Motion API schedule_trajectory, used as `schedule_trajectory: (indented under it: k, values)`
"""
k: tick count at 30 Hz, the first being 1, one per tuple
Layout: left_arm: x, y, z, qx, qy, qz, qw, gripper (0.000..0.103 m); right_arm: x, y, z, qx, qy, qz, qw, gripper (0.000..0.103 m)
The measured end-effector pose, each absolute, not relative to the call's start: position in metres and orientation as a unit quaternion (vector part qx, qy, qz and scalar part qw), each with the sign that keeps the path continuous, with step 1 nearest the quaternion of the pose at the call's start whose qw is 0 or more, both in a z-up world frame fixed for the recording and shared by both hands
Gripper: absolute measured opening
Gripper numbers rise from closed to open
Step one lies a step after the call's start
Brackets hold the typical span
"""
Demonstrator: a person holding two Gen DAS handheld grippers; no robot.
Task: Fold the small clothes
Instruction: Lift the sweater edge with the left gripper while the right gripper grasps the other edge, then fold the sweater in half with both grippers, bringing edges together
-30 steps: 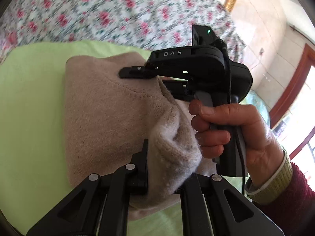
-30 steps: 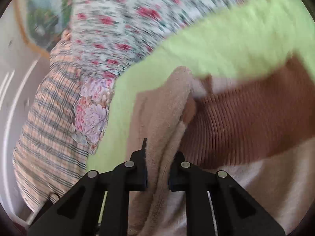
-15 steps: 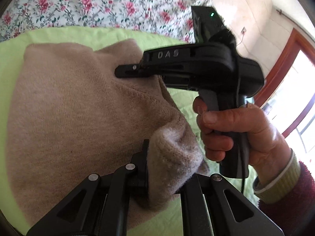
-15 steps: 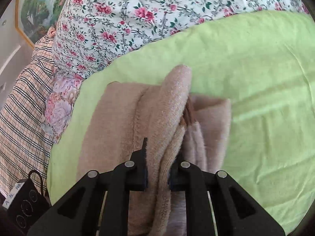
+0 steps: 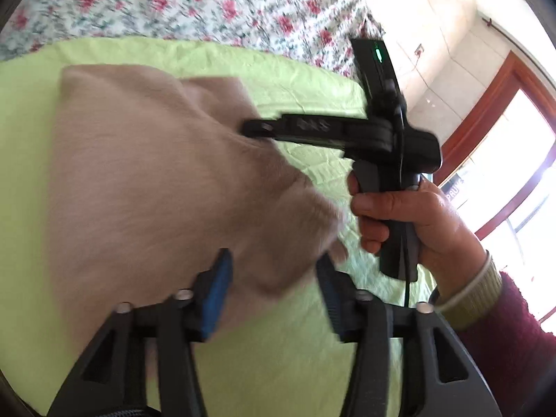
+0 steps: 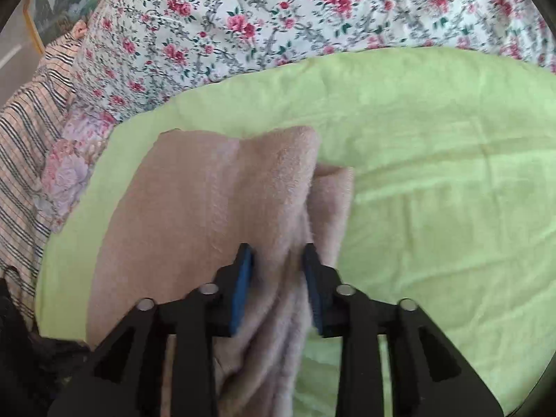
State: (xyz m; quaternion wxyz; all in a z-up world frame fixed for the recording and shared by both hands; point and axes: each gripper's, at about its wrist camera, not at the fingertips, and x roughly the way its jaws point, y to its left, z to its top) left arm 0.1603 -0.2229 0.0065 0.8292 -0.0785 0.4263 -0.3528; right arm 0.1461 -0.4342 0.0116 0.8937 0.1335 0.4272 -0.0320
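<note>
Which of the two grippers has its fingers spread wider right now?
The left gripper: its fingers stand wide apart around the beige sweater. The right gripper has a narrower gap with sweater folds between.

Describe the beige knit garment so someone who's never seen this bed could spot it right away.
Find the light green sheet spread below the rose-patterned floral quilt. On the sheet lies a folded beige knit garment, fuzzy and plain. It is the only clothing there, with both grippers' fingers around its near edge.

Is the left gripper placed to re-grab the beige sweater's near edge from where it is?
Probably yes. The left gripper is open, with the beige sweater edge bunched between its fingers and nothing covering it. The right gripper, also opening, sits at the far corner, clear of that path.
</note>
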Motion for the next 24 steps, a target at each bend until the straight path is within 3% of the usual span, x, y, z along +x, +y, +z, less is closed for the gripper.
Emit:
schedule_trajectory:
  k: [1, 4, 9, 16, 18, 20, 21, 22, 24]
  values:
    - [0.156, -0.211, 0.010, -0.082, 0.423, -0.345, 0.834, 0.067, 0.140, -0.437, 0.013, 0.145, 0.425, -0.035, 0.893, 0.065]
    - [0.154, -0.173, 0.016, -0.101, 0.423, -0.313, 0.844, 0.078, 0.127, -0.446, 0.015, 0.192, 0.413, -0.019, 0.890, 0.073]
    - [0.189, -0.124, 0.000, -0.163, 0.452, -0.267, 0.836, 0.080, 0.127, -0.447, 0.005, 0.254, 0.412, 0.008, 0.875, 0.073]
    - [0.259, -0.117, -0.033, -0.215, 0.495, -0.260, 0.801, 0.080, 0.145, -0.449, -0.019, 0.292, 0.432, 0.021, 0.853, 0.074]
    - [0.277, -0.120, -0.045, -0.235, 0.508, -0.278, 0.781, 0.086, 0.151, -0.450, -0.028, 0.311, 0.440, 0.031, 0.842, 0.073]
    - [0.289, -0.125, -0.053, -0.241, 0.512, -0.288, 0.772, 0.085, 0.154, -0.448, -0.032, 0.313, 0.443, 0.038, 0.839, 0.068]
    - [0.293, -0.128, -0.053, -0.238, 0.506, -0.293, 0.775, 0.079, 0.156, -0.446, -0.034, 0.318, 0.447, 0.048, 0.834, 0.052]
    - [0.294, -0.131, -0.053, -0.229, 0.502, -0.295, 0.780, 0.073, 0.156, -0.446, -0.034, 0.323, 0.449, 0.049, 0.832, 0.043]
    - [0.293, -0.137, -0.050, -0.212, 0.498, -0.294, 0.788, 0.055, 0.153, -0.440, -0.029, 0.318, 0.444, 0.048, 0.836, 0.035]
